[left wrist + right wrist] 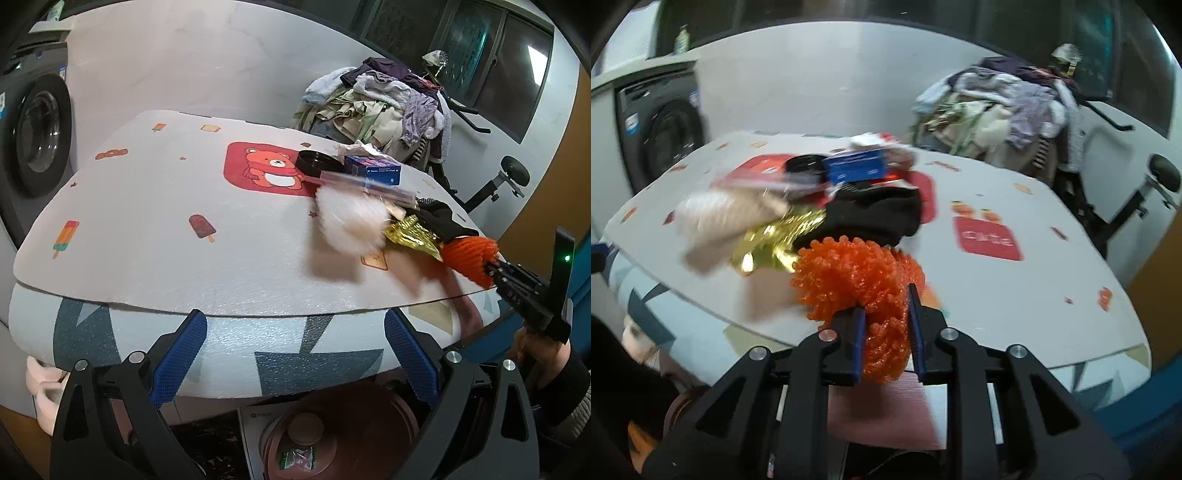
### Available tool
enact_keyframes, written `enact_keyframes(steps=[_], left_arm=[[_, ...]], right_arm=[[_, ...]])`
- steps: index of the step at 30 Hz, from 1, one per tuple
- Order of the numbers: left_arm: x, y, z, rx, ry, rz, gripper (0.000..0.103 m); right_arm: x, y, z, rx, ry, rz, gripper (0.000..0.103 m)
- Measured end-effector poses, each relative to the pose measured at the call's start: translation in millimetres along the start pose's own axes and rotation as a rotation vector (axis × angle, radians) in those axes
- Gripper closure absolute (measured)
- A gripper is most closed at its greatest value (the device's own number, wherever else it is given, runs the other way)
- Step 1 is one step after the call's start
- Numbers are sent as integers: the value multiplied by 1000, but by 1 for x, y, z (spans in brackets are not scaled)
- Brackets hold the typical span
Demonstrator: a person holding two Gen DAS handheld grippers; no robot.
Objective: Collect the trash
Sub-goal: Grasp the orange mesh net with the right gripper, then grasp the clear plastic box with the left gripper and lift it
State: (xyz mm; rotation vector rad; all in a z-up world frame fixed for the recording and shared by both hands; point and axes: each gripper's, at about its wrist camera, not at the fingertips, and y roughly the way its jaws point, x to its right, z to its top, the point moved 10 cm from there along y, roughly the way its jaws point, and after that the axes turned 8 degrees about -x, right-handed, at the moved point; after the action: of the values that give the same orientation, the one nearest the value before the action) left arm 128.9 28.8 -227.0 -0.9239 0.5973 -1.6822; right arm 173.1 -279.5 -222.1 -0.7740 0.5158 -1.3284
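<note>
Right tool (886, 334) clamped on orange net (857, 280), at near edge of worktop (1052, 295). Left tool (295, 354) wide apart, empty, low at worktop's front edge. Bin (332, 435) below, one small wrapper (297, 459) in it. Left on worktop: white fluffy wad (351, 221), gold foil (410, 236), black cloth (443, 218), blue box (373, 170), black lid (317, 162), clear tube (369, 184). Task looks early; most trash uncollected.
</note>
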Motion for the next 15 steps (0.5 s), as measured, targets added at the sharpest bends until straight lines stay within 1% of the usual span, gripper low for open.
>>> enact_keyframes(steps=[2, 4, 6, 15], left_arm=[[2, 0, 2, 0, 1, -4, 9], [5, 1, 2, -3, 3, -7, 9], [7, 3, 3, -7, 9, -10, 9], [17, 9, 15, -20, -8, -41, 9]], right_arm=[[15, -2, 0, 7, 38, -34, 80], [30, -3, 1, 11, 102, -30, 81], [37, -5, 1, 20, 140, -19, 81], [79, -37, 21, 156, 252, -104, 81]])
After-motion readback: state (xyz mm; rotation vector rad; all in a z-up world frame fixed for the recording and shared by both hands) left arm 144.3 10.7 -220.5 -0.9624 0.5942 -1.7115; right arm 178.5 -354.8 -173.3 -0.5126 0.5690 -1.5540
